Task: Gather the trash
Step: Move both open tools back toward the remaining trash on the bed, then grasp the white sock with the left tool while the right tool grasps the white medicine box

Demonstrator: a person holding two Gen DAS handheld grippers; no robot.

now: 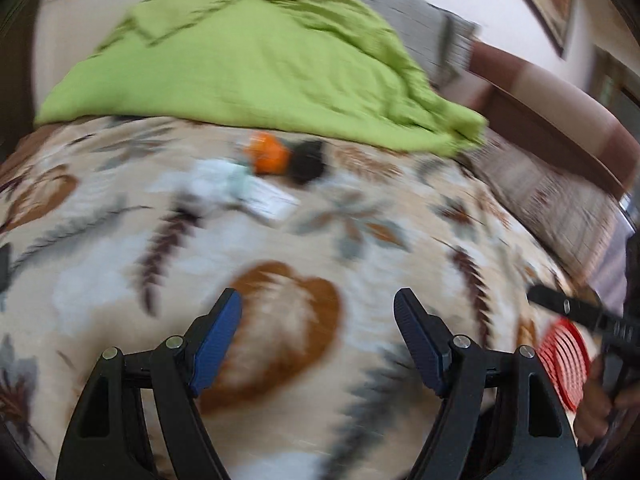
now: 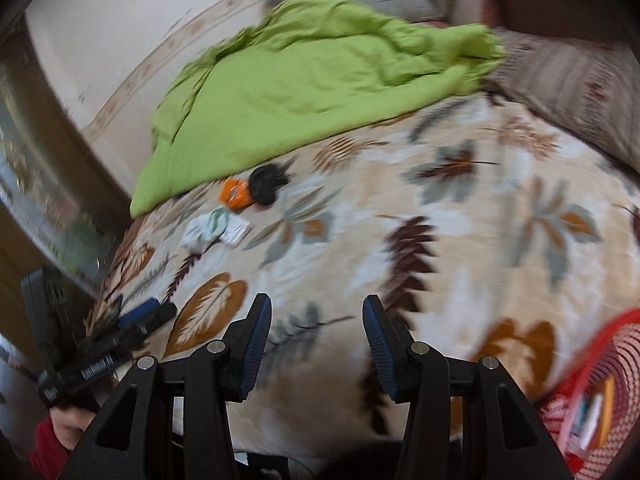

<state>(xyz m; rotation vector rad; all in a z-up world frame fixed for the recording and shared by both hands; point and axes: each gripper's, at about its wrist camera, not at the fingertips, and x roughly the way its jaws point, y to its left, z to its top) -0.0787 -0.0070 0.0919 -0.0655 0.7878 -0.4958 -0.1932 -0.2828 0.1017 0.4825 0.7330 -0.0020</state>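
Both views are blurred. Trash lies together on the leaf-patterned bedspread [image 1: 320,240] near a green blanket: an orange wrapper [image 1: 266,156] [image 2: 236,194], a black clump [image 1: 308,160] [image 2: 268,182], a pale crumpled piece [image 1: 216,184] [image 2: 204,232] and a white paper [image 1: 272,200] [image 2: 236,232]. My left gripper [image 1: 318,312] hangs over the bedspread well short of the trash, open, nothing between its blue pads. My right gripper [image 2: 317,308] is open and empty too, also short of the trash. A red woven basket [image 2: 600,380] [image 1: 564,360] holding some items sits at the right.
The green blanket [image 1: 248,72] [image 2: 300,80] is heaped across the far half of the bed. Grey pillows [image 1: 420,20] and a brown headboard [image 1: 540,120] lie beyond. A hand in a red sleeve [image 2: 48,452] holds the left gripper [image 2: 148,316] at lower left.
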